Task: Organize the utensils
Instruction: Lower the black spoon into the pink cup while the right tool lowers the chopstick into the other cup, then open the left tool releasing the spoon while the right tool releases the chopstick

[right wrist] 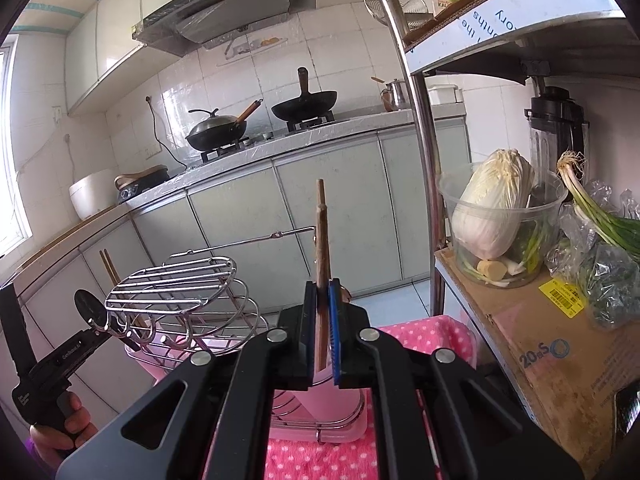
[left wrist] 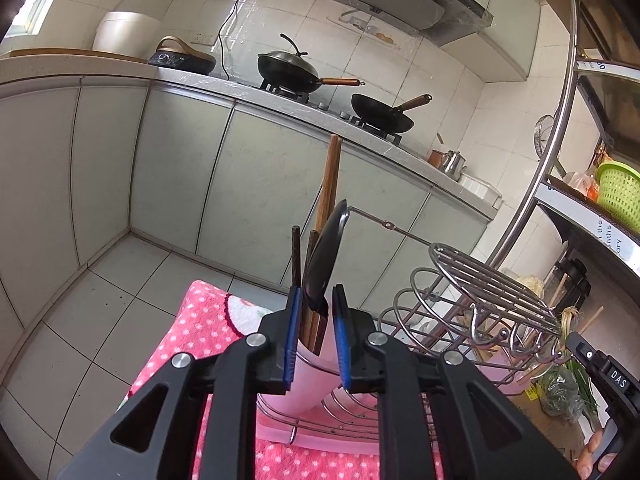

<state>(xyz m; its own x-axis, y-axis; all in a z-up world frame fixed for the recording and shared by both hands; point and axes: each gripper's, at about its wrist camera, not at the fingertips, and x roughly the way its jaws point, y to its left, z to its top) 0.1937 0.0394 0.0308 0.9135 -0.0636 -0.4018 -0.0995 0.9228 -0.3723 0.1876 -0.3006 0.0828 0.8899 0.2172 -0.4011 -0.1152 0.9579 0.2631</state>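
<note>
Landmark: pink holder cup (left wrist: pixel 308 376) in the wire rack (left wrist: pixel 460 320).

Left gripper (left wrist: pixel 316 340): blue pads sit either side of the cup's near rim, slightly parted. Black spoon (left wrist: pixel 324 256) stands in the cup, bowl up, long axis near upright, leaning right. It sits in the gap with clearance on both sides, so I read it as let go, not gripped. Dark chopsticks (left wrist: pixel 296 256) and a wooden handle (left wrist: pixel 330 184) also stand in that cup, just behind the spoon.

Right gripper (right wrist: pixel 321 332): clamped tight on wooden chopsticks (right wrist: pixel 321 240), long axis upright, tips up. It's right of the cup, above the rack's pink tray (right wrist: pixel 344 424). The cup lies down-left of these chopsticks.

Judgement: right hand carries the next item; the move is leftward, then lower along the upright axis. Left gripper crowds the cup mouth and the rack's top grid (right wrist: pixel 172 284) sits in between.
</note>
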